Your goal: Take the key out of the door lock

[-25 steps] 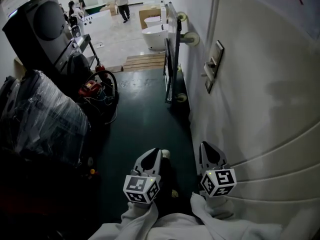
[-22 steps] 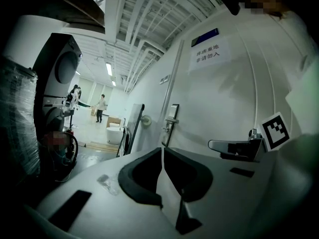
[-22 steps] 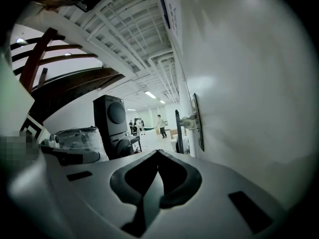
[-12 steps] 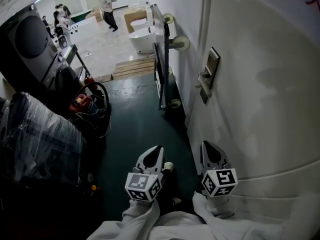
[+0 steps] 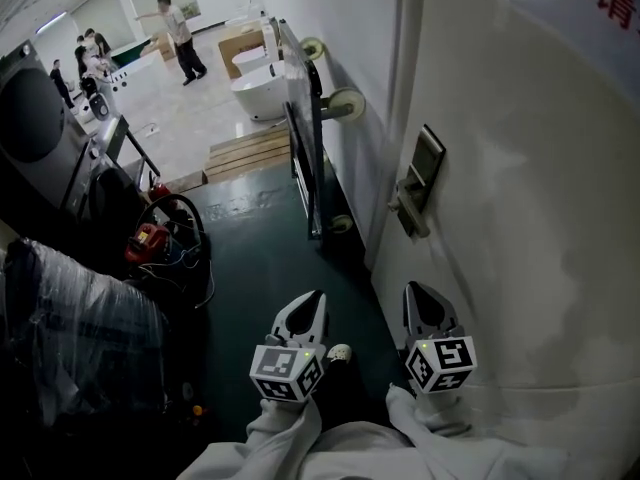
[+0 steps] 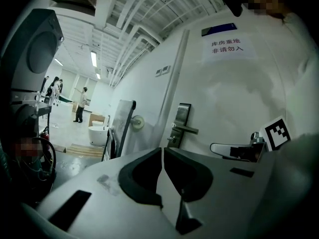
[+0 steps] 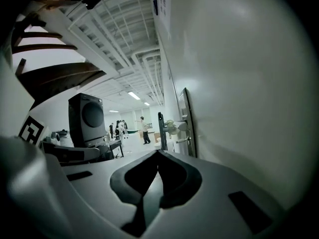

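Both grippers short of the door lock, holding nothing.

My left gripper [image 5: 318, 296] and right gripper [image 5: 412, 288] hang side by side, low beside the white door [image 5: 530, 268]. The fingers of each are pressed together with nothing between them. The lock plate [image 5: 424, 174] with its lever handle [image 5: 404, 208] sits on the door ahead, well apart from both. The key is too small to make out.

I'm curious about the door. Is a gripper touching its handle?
No, the left gripper and right gripper sit short of the door handle.
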`<state>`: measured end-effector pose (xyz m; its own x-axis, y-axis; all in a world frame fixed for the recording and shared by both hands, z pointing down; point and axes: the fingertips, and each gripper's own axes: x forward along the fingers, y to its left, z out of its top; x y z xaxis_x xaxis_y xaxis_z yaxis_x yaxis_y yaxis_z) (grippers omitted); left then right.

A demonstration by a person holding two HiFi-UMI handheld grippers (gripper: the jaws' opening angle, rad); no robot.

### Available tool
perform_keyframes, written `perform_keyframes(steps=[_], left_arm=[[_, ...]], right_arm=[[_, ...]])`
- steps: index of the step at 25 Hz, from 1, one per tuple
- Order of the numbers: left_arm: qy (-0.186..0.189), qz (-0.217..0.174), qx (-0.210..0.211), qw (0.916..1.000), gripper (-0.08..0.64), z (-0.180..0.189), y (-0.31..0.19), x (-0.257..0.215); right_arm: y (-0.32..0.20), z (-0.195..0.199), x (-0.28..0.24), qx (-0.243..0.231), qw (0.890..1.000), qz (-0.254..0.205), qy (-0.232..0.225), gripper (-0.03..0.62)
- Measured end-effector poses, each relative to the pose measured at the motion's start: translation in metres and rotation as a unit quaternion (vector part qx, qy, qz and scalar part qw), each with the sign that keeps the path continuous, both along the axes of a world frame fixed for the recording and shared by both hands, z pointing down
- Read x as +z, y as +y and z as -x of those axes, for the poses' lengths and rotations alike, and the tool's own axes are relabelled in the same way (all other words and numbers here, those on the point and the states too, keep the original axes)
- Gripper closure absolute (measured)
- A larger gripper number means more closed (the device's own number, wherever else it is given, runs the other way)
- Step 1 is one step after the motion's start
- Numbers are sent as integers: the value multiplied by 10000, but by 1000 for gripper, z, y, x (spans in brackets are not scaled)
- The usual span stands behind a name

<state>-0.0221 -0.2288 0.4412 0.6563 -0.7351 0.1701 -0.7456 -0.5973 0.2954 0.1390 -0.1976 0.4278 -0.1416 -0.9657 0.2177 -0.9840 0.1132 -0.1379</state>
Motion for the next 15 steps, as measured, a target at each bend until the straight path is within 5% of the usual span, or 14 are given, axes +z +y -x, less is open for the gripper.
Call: perform_keyframes(steps=[15], left_arm=[[96,111,886,9960,535,-35,-85,9]], right_arm=[[-44,-33,2,1007,9948,49,122,540]])
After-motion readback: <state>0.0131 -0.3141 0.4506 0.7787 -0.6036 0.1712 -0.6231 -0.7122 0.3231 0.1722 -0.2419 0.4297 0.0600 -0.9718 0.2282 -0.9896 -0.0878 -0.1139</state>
